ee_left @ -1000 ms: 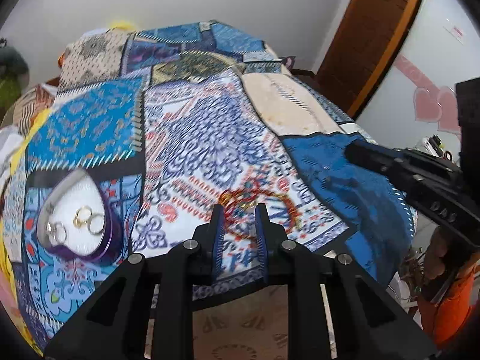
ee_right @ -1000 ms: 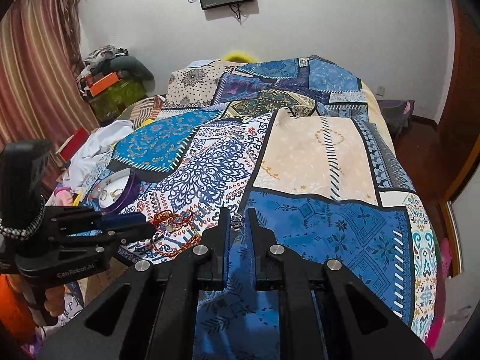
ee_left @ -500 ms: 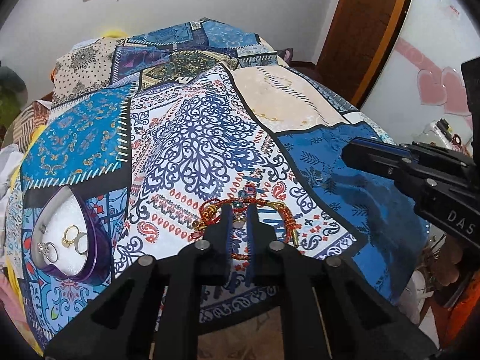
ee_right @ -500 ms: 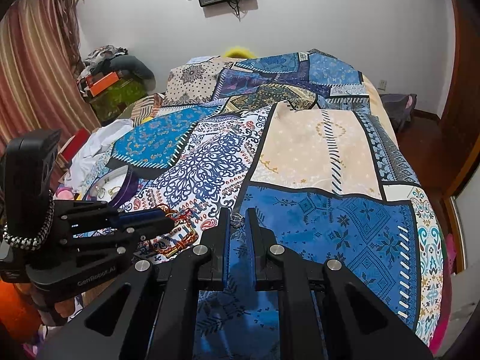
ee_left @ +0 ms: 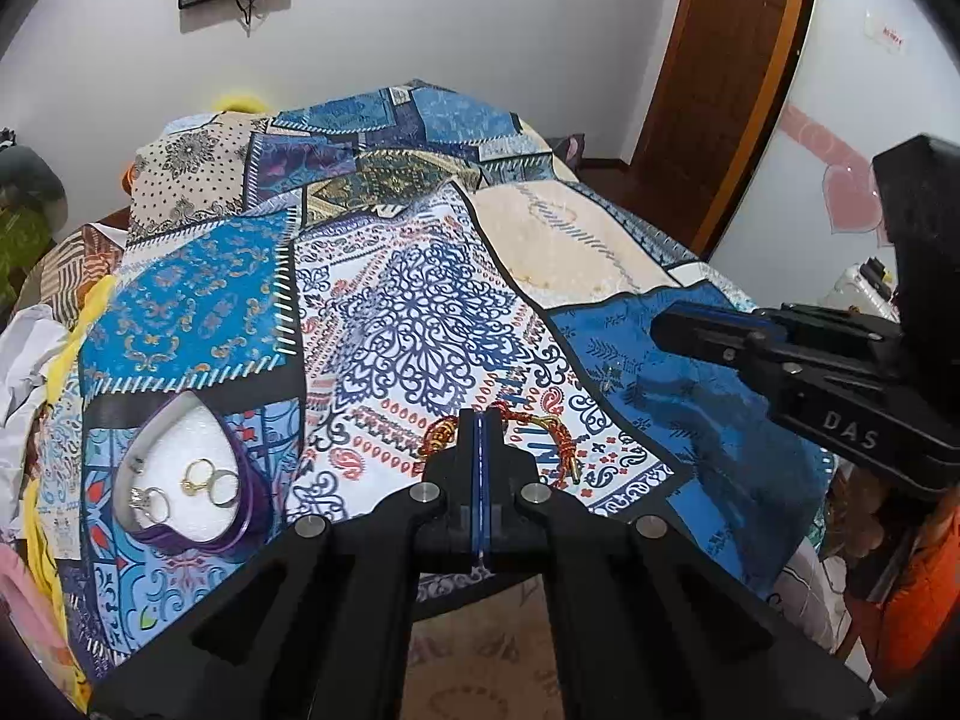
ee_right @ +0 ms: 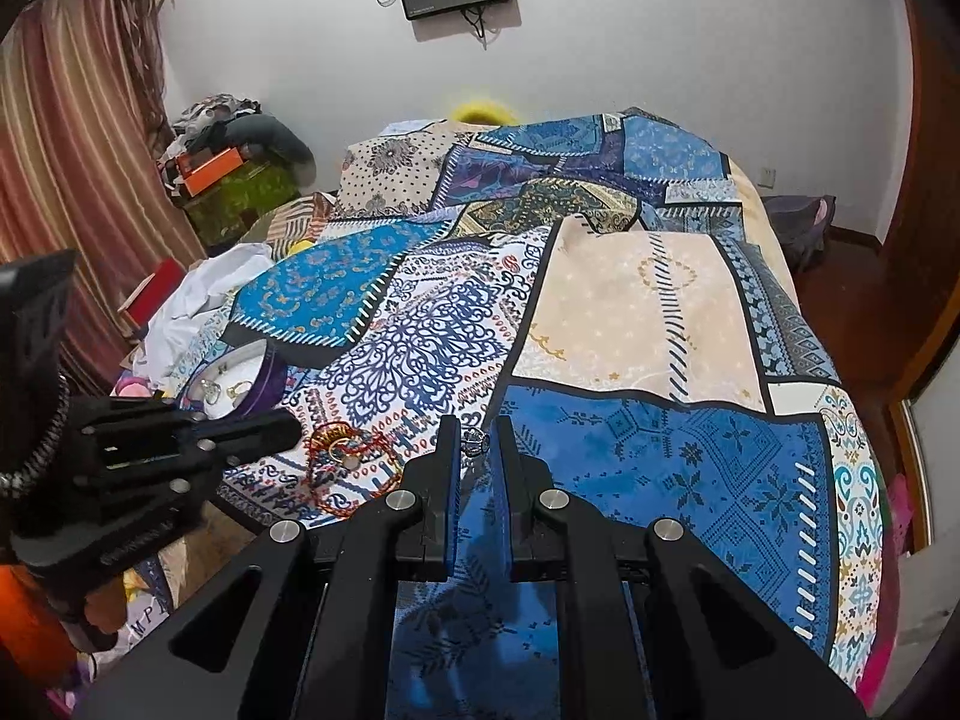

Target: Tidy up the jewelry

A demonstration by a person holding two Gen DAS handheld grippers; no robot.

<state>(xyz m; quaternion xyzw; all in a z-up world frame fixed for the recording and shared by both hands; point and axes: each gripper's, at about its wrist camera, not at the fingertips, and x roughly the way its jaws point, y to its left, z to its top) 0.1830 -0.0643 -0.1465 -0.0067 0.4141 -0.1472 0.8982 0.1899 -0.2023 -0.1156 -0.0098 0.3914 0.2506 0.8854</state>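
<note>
A: Fingers? Left gripper (ee_left: 480,420) was pressed fully shut over the red-and-gold bracelet (ee_left: 555,435) on the patchwork bedspread (ee_left: 420,312); whether it gripped the cord, I couldn't tell.

B: Right gripper (ee_right: 477,441) pinched a silver ring (ee_right: 476,439). Heart-shaped box (ee_left: 249,498) with other rings (ee_left: 198,474) lay near, left of the bracelet.

left gripper (ee_left: 480,420) pinched closed on red-gold bracelet (ee_left: 555,426); rings in heart box (ee_left: 252,498).
</note>
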